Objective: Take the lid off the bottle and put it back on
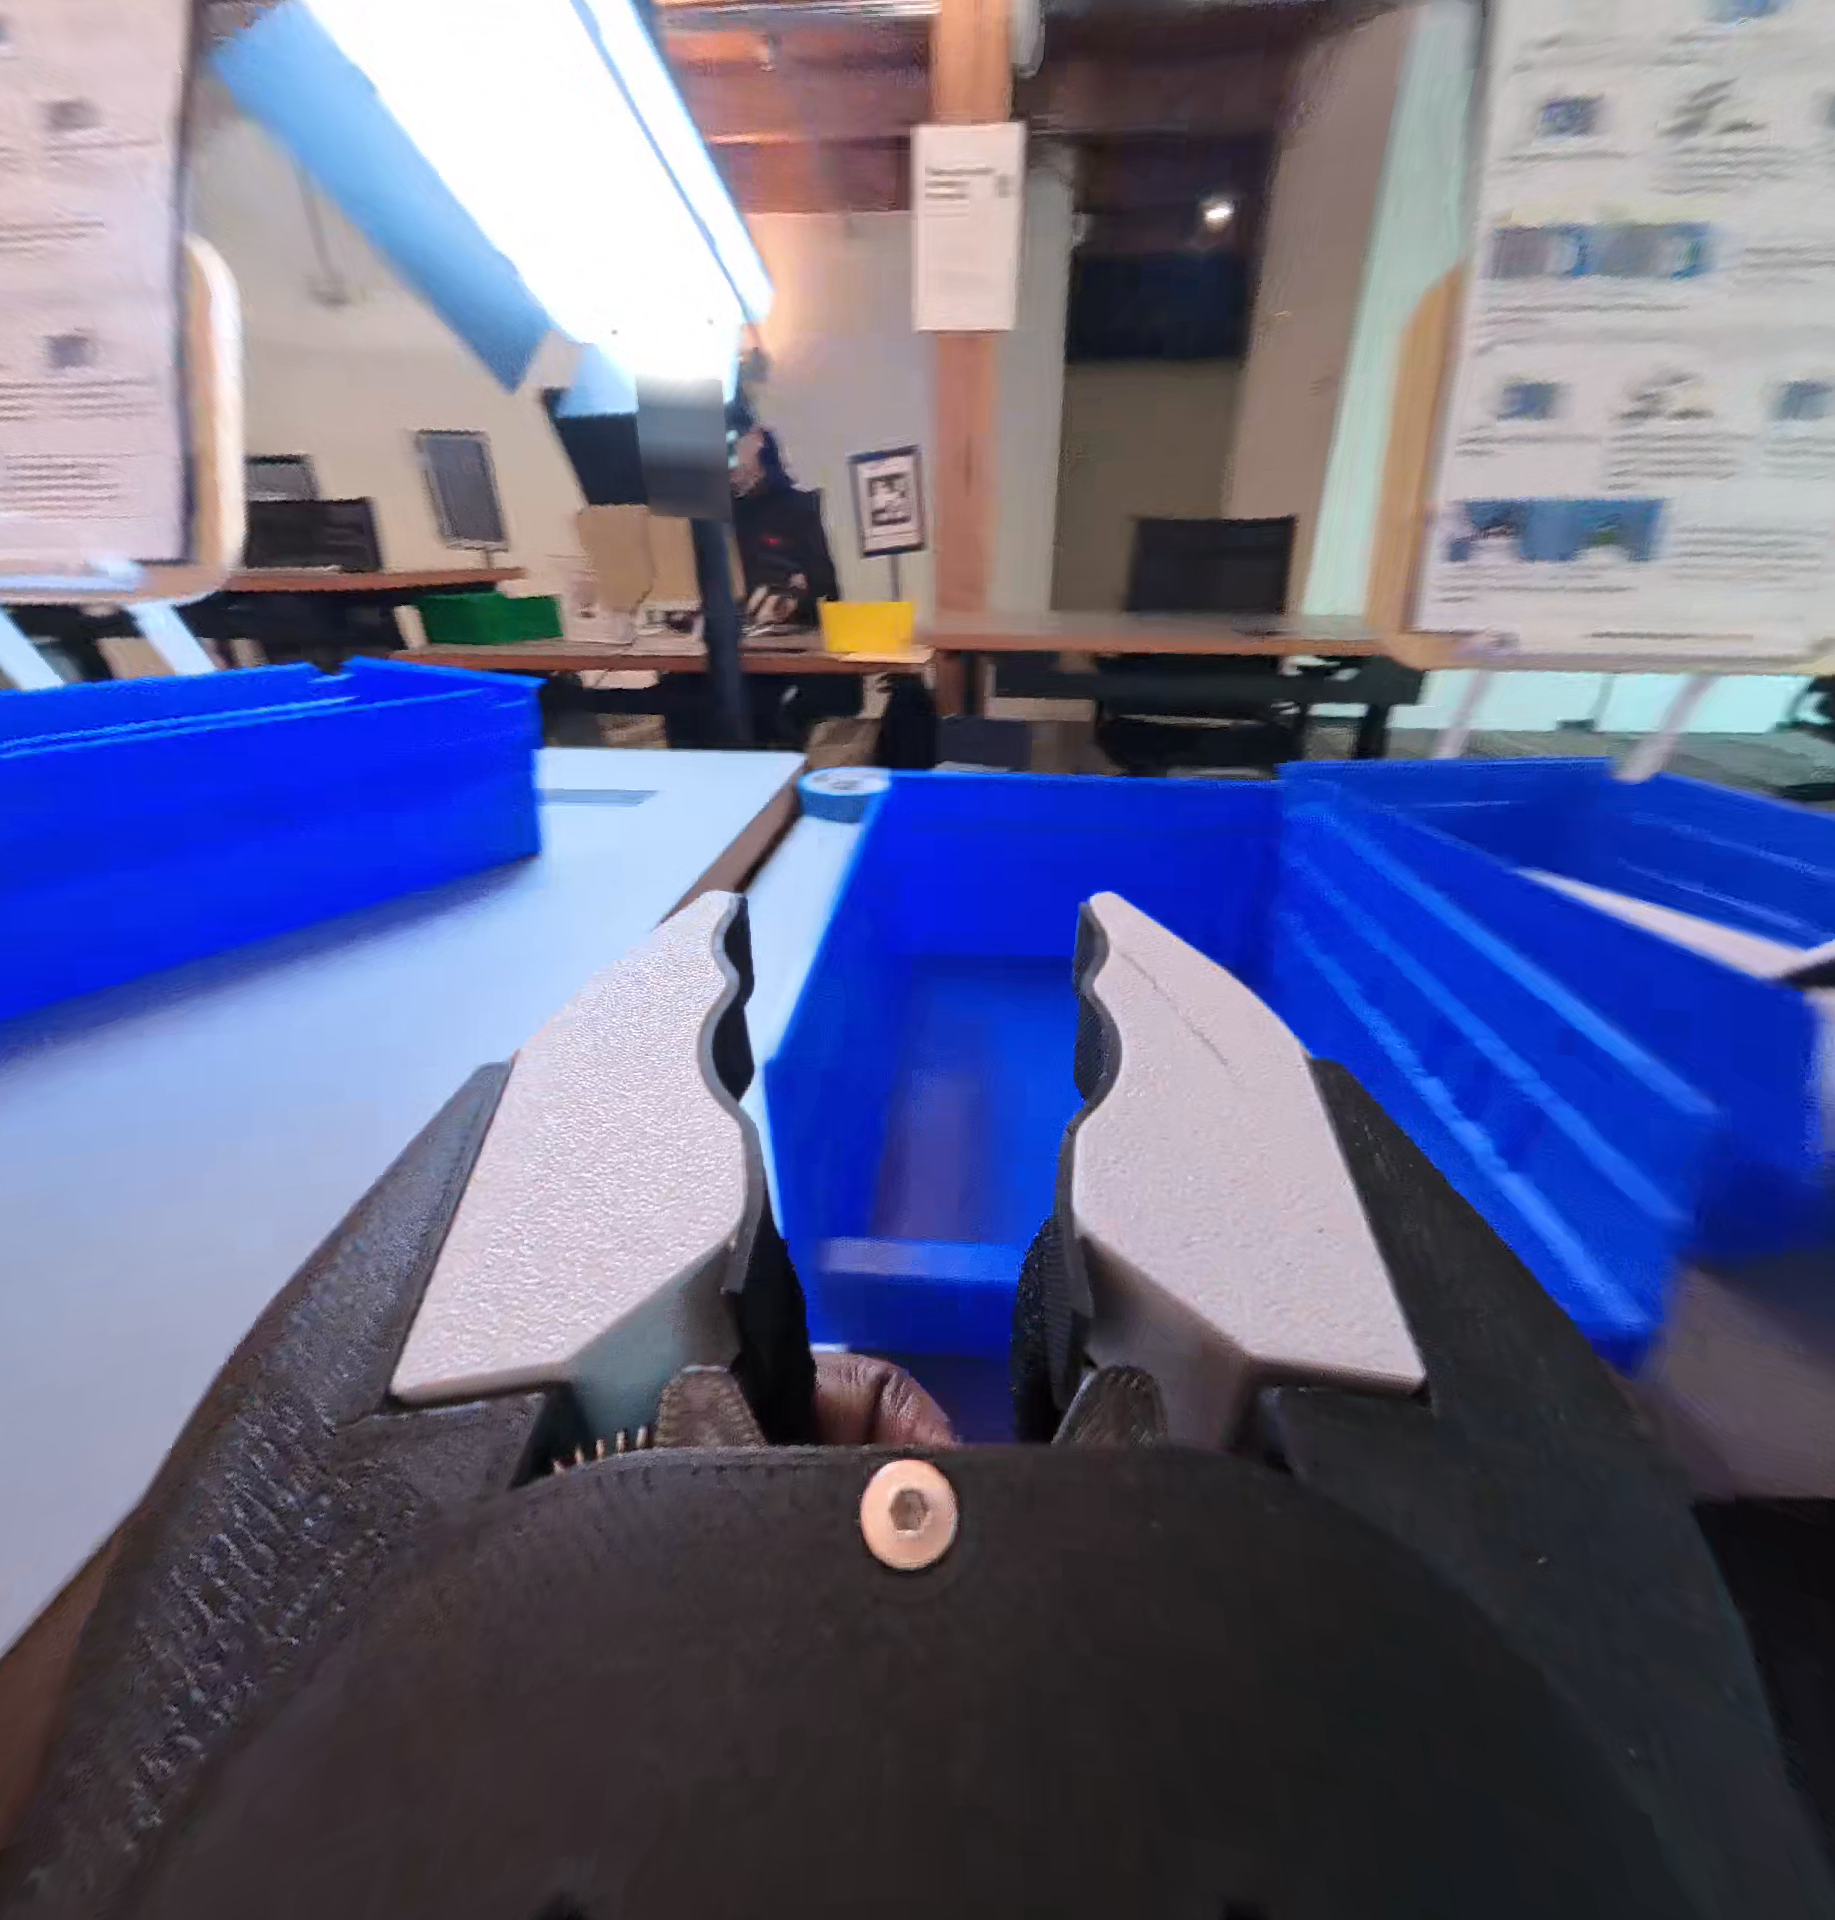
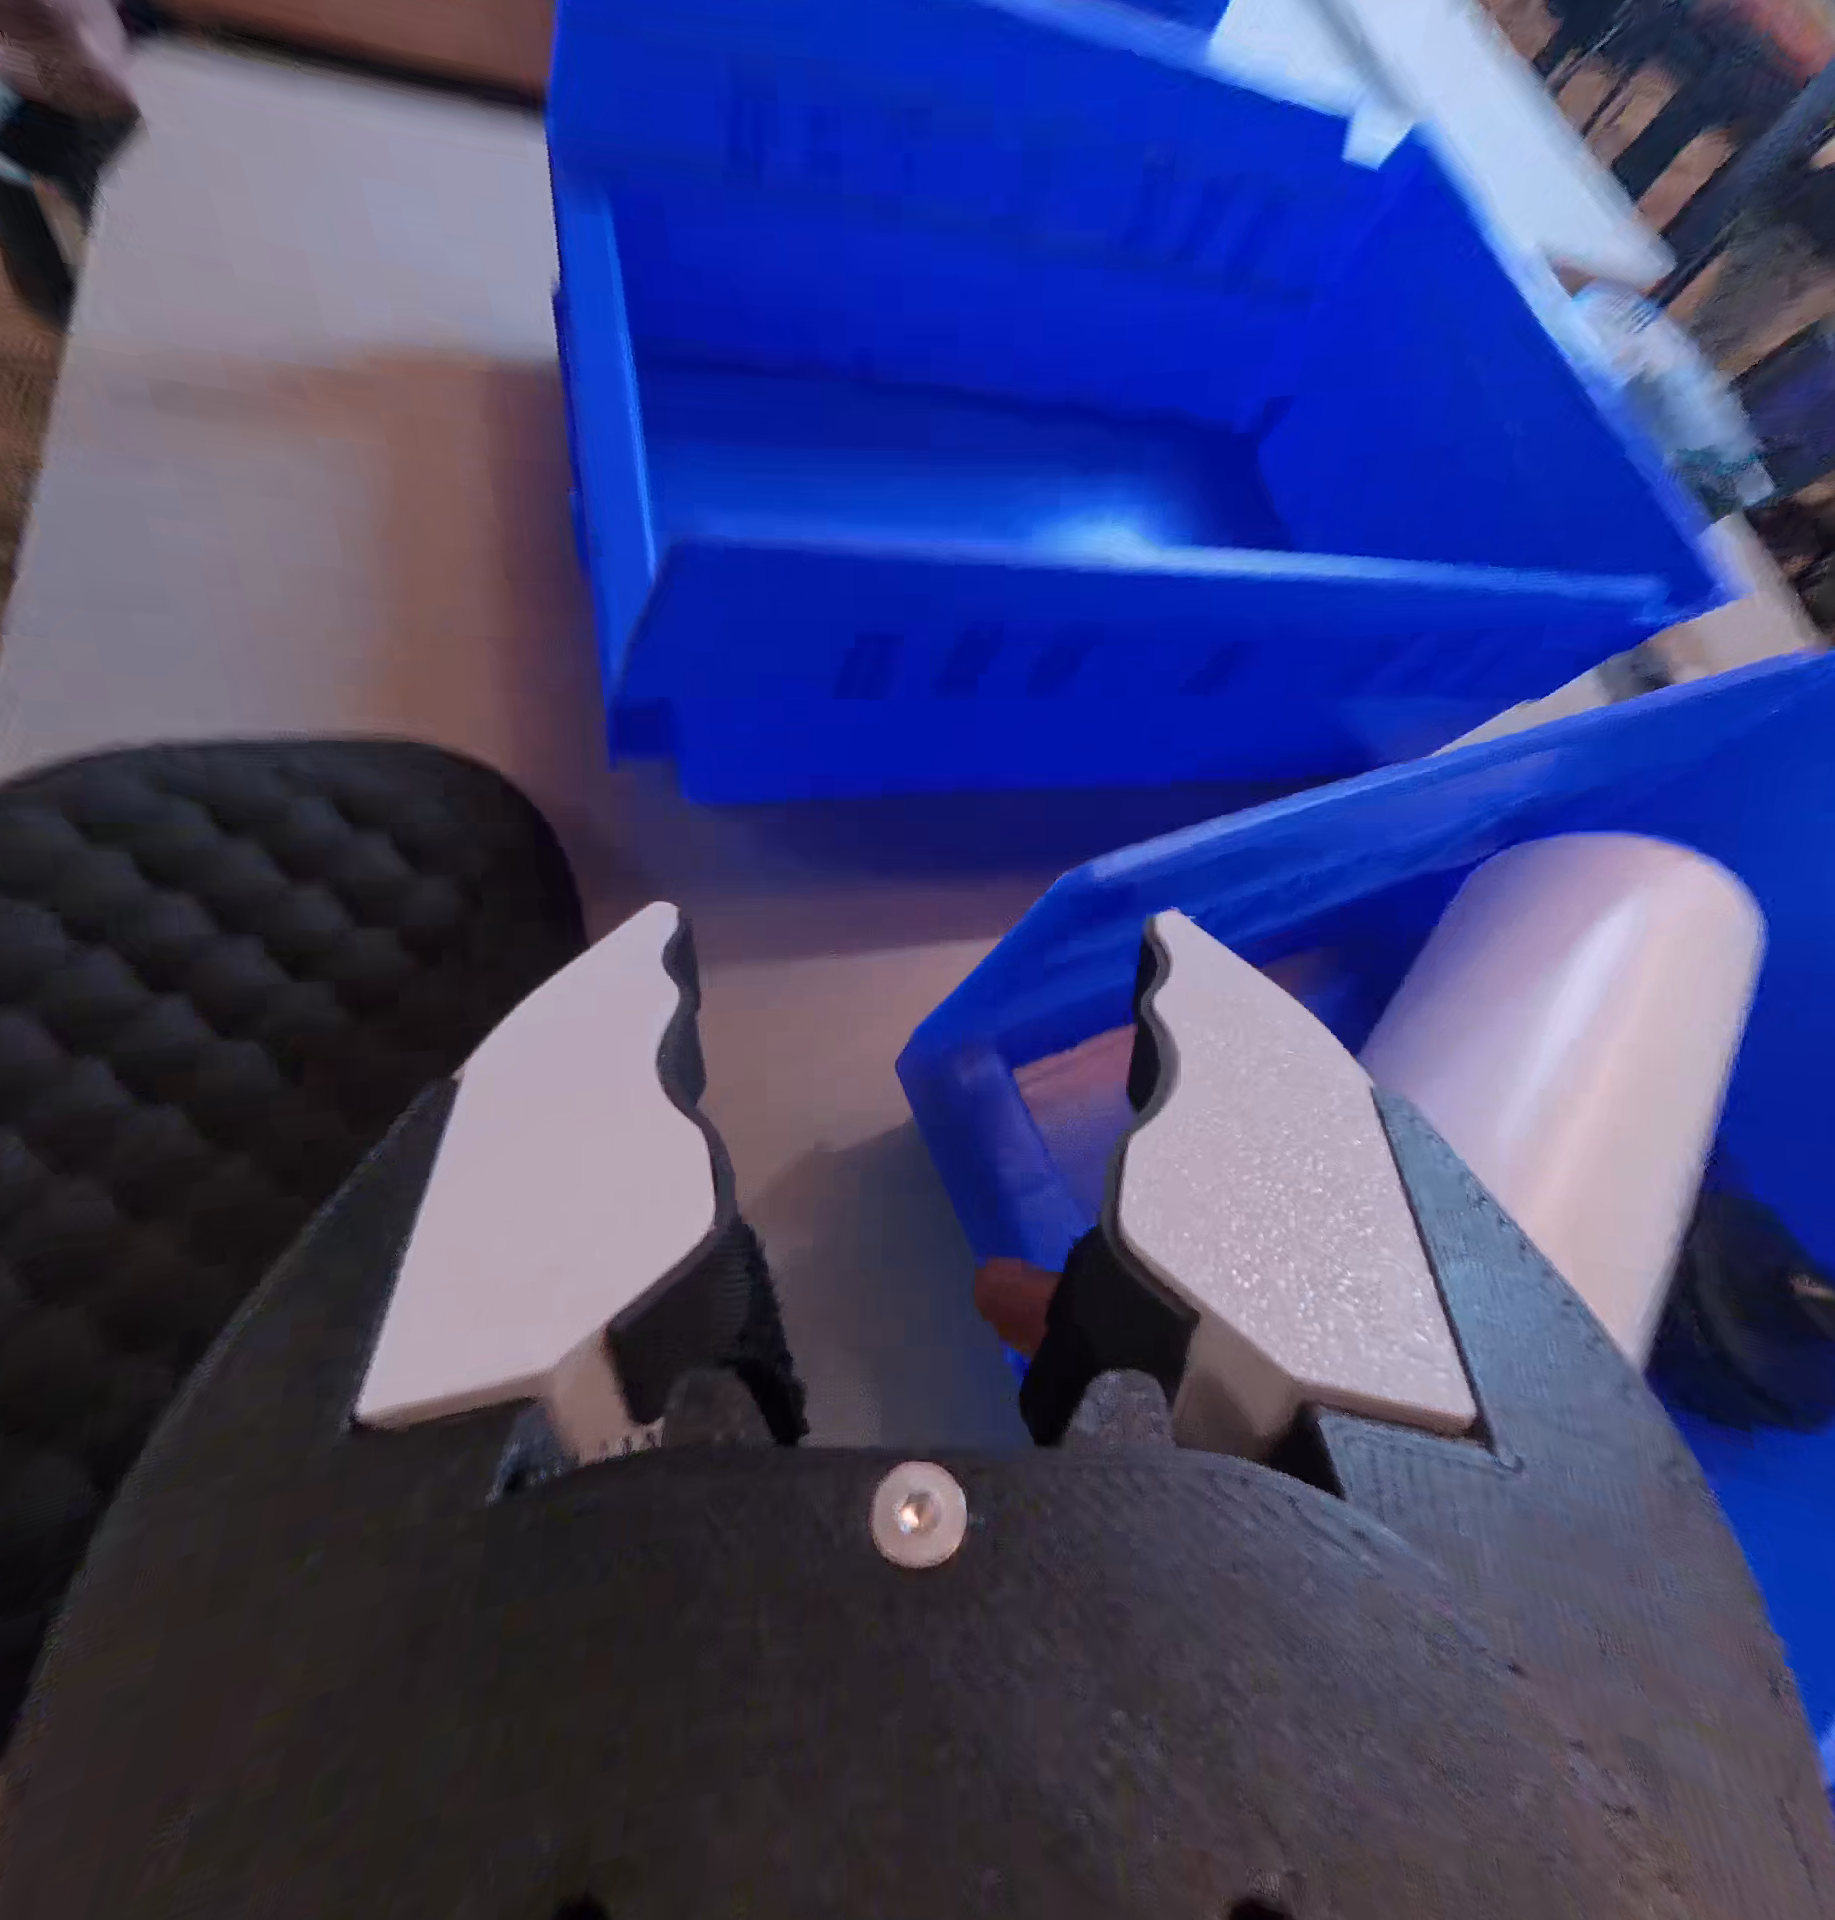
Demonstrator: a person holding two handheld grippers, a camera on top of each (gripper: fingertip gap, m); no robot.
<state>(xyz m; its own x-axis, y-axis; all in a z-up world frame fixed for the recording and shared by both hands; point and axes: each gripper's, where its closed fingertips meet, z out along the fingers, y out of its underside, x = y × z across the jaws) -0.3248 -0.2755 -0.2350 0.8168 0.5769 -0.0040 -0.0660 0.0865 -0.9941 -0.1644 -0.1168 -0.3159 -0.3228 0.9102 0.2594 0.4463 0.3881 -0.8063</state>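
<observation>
A pale pink bottle lies on its side in a blue bin at the right of the right wrist view, its black lid at the near end. My right gripper is open and empty, above the bin's near left corner, left of the bottle. My left gripper is open and empty, held above the near end of an empty blue bin. The bottle does not show in the left wrist view. Both views are blurred.
Another empty blue bin stands behind on the pale table. A black padded chair back is at the left. In the left wrist view, a blue bin sits at left, a ribbed one at right, with blue tape behind.
</observation>
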